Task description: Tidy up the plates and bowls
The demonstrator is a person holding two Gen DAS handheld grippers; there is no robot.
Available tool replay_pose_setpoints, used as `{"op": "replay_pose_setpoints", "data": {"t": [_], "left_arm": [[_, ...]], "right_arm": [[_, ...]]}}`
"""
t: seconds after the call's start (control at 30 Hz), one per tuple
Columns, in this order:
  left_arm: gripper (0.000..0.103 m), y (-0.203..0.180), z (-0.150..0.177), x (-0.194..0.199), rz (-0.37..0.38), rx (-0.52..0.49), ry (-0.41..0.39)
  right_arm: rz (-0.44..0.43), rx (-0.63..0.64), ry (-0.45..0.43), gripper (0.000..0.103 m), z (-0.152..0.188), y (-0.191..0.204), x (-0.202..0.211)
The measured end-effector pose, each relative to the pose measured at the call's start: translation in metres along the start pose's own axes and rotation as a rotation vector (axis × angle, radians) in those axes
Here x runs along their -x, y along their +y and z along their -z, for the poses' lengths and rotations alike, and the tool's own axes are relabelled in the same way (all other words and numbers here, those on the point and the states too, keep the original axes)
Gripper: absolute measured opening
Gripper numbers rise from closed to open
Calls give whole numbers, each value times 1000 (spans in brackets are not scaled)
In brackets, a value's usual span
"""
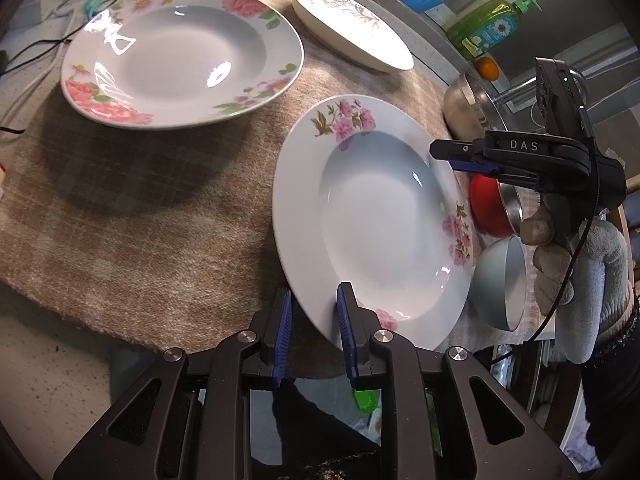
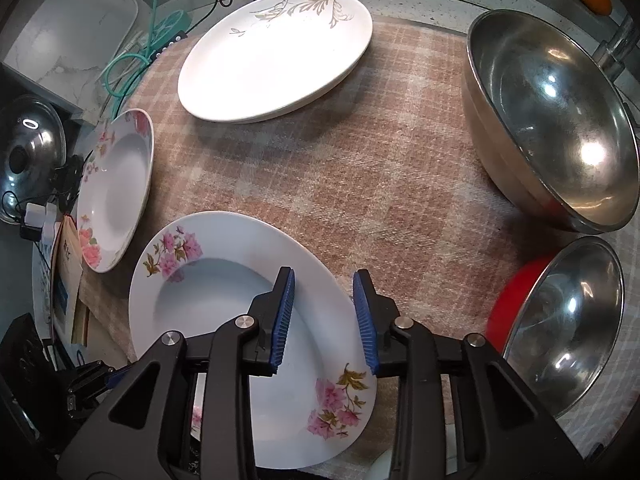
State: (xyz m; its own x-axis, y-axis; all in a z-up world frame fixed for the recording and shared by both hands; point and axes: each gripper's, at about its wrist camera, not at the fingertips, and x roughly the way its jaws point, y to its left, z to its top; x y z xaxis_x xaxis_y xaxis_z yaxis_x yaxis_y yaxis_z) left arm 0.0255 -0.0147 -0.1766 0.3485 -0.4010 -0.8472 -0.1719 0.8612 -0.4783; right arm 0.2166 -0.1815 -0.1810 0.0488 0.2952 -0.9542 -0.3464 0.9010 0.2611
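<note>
I see the left hand-held gripper (image 1: 314, 312) w/ fingers apart astride the near rim of the pink-flower plate (image 1: 372, 220) on the mat (image 1: 160, 220); right hand-held gripper (image 2: 325, 312) open astride its far rim (steel bowls (image 2: 560, 120) crowd the right; mat centre free).

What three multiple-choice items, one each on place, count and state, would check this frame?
1. Where does the plain plate with the grey sprig lie?
A. on the far side of the cloth
B. inside the big steel bowl
C. under the near plate

2. How many plates with pink flowers show?
A. one
B. two
C. four

3. How do the left gripper's jaws stand at the near plate's rim?
A. shut tight on the cloth
B. far off the plate
C. astride the rim, parted

Answers: 1 A, it sits alone beyond the bare cloth. 2 B, the near plate and the left plate. 3 C, the left gripper has one pad each side of the rim.
</note>
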Motion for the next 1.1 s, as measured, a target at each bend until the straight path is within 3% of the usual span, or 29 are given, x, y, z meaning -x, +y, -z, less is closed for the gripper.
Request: {"op": "replay_pose_setpoints", "data": {"t": [0.03, 0.17, 0.27, 0.4, 0.83, 1.1], "left_arm": [[20, 1, -1, 1, -5, -4, -3], [21, 6, -3, 6, -22, -8, -12], [21, 10, -3, 13, -37, -12, -19], [35, 17, -5, 23, -53, -18, -34], [37, 76, -57, 71, -170, 58, -177], [37, 112, -94, 77, -204, 100, -188]], "right_arm": [[1, 0, -4, 33, -1, 1, 1], [-2, -3, -38, 53, -2, 2, 10], [-5, 6, -60, 53, -3, 7, 18], [-29, 3, -86, 53, -5, 13, 27], [-149, 4, -120, 53, -26, 61, 22], [-197, -7, -97, 53, -40, 82, 0]]}}
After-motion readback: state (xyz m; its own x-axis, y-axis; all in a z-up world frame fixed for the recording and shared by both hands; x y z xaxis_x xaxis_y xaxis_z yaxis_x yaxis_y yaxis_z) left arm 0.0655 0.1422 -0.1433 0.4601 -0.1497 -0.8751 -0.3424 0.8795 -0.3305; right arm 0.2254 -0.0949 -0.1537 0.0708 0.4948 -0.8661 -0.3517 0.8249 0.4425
